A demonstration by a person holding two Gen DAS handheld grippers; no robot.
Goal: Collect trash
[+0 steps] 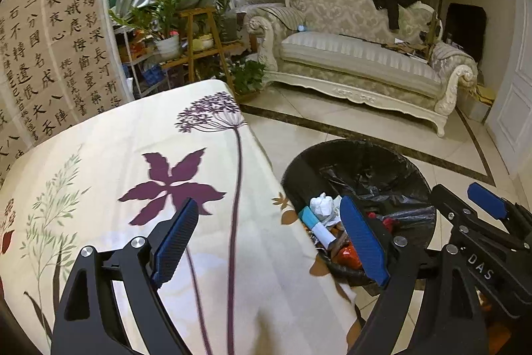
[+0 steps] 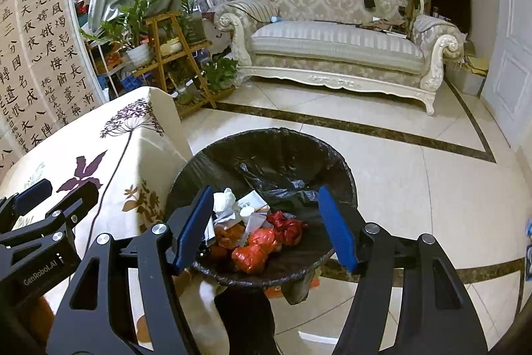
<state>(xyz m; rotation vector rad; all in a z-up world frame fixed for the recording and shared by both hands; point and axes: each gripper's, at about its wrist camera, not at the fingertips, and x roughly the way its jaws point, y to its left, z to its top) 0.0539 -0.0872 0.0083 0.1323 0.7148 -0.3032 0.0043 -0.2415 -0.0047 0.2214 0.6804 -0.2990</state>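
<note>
Sofa point(image 2: 332, 32), plants point(image 2: 139, 19), table point(image 1: 133, 175) beside bin point(image 2: 266, 148)

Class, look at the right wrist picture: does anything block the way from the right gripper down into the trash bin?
Nothing visible does. The right gripper hangs open and empty over the trash bin, whose mouth is uncovered, with crumpled paper and red wrappers inside. The table stands off to the left.
</note>
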